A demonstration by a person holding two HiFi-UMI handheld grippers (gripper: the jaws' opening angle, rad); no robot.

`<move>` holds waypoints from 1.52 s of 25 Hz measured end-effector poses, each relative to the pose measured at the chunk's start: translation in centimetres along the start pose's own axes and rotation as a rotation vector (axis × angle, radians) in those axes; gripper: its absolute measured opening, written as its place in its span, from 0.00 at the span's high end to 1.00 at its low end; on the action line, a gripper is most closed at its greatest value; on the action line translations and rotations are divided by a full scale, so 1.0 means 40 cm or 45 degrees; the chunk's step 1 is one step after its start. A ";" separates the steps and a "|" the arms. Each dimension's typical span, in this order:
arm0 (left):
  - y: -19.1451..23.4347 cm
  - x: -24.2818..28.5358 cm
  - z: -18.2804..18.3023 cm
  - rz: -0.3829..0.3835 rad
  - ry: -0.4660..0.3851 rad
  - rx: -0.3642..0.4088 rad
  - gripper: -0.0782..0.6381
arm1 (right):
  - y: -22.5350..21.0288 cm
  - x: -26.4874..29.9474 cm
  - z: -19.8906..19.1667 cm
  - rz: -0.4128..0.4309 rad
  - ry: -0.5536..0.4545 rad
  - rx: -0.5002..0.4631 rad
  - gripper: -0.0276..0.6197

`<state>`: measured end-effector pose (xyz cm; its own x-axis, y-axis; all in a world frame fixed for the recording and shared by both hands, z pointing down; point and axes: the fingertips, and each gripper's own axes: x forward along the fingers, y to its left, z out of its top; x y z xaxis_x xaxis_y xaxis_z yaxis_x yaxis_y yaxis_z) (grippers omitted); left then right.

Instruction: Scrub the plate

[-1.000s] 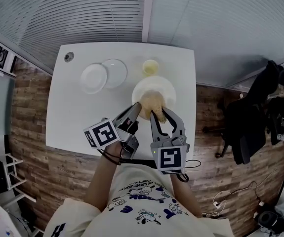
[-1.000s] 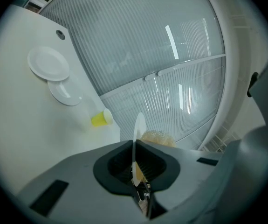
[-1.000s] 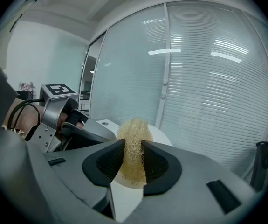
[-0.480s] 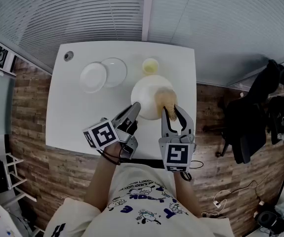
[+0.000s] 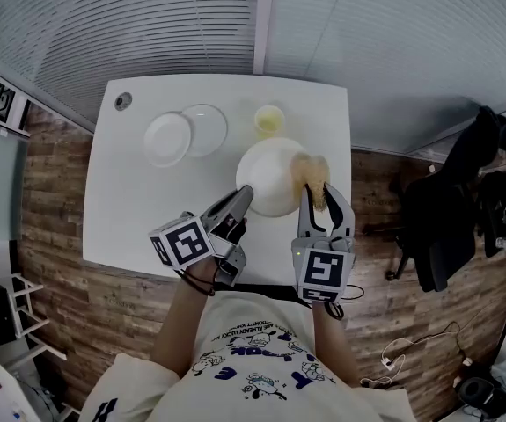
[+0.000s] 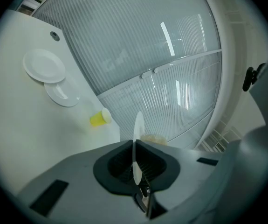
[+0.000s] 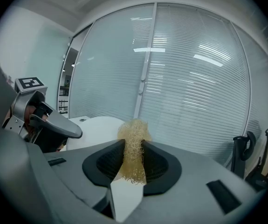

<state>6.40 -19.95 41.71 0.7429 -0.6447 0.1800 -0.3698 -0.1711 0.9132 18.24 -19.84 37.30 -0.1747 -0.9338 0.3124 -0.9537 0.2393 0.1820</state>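
Scrubber (image 5: 310, 170) of pale tangled fibre is pinched between the jaws of the right gripper (image 5: 320, 193) and is held at the right rim of the large white plate (image 5: 268, 176). The plate's near edge is clamped by the left gripper (image 5: 241, 195), over the white table (image 5: 129, 209), near a yellow cup (image 5: 268, 120).

Left claw (image 5: 240, 195) pinches the plate (image 5: 266, 170); right claw (image 5: 321, 199) grips scrubber (image 5: 310, 170).

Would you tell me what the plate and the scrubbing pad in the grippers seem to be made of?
Plate: white, smooth, thin when seen edge-on; plastic or glazed ceramic, cannot tell which. Scrubbing pad: tan tangle of coarse, loose fibres, matt; looks like loofah or plastic mesh.
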 end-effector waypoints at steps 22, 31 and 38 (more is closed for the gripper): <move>0.018 0.021 -0.084 0.025 0.123 -0.002 0.85 | -0.027 0.032 0.021 -0.035 -0.026 0.073 0.81; 0.023 0.029 -0.090 0.032 0.132 -0.003 0.85 | 0.027 0.039 0.039 0.046 -0.048 0.068 0.81; 0.019 0.031 -0.079 0.032 0.117 -0.001 0.85 | 0.083 0.034 0.049 0.128 -0.062 0.042 0.82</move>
<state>8.81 -18.52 43.79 0.7816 -0.5777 0.2353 -0.3881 -0.1551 0.9085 14.37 -20.85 36.52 -0.2805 -0.9176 0.2815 -0.9383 0.3239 0.1211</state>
